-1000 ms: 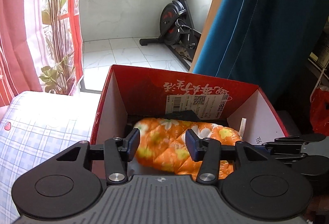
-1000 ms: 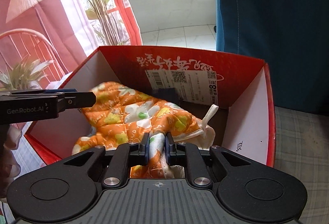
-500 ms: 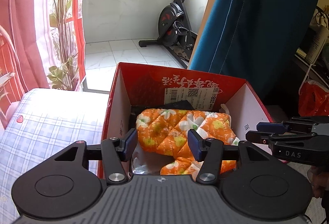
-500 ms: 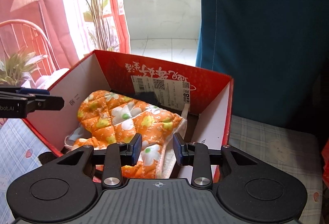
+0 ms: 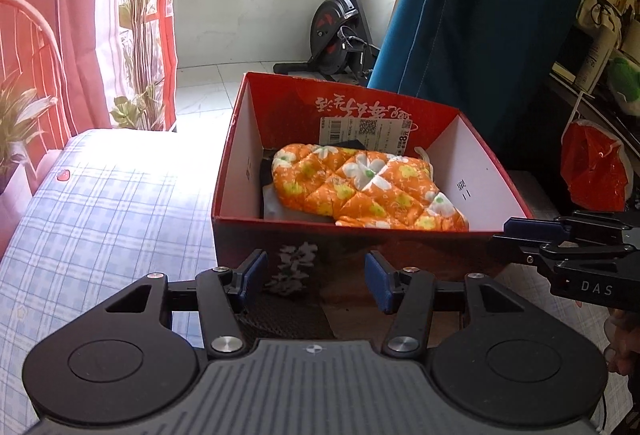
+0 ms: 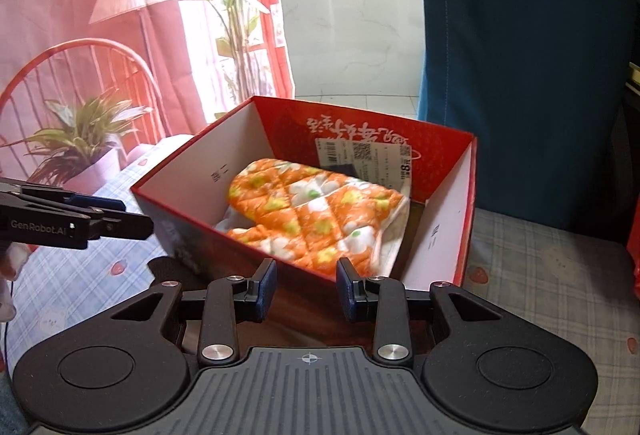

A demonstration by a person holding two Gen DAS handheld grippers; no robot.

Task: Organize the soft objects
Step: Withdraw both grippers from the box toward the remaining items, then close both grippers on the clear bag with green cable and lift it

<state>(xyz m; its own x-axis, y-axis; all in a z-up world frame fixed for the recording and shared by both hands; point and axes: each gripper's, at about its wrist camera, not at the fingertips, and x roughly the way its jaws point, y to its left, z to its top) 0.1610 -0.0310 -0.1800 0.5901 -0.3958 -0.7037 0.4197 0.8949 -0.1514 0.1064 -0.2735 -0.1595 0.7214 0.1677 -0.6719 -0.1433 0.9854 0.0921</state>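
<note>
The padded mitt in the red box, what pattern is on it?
The mitt is orange, quilted, with white and yellow flowers; clearest in the left wrist view.

Prob. home: exercise bike, curtains

Quilted cloth mitt; matt cardboard box, glossy paper label; checked cloth cover.

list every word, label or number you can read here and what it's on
"DAS": on the side of the right gripper, seen from the left wrist.
"GenRobot.AI": on the side of the left gripper, seen from the right wrist.
"8": large digit on the white barcode sticker inside the red box; its other print is too small.
Chinese characters on the box's inner and outer walls: upside down or blurred, unreadable.
</note>
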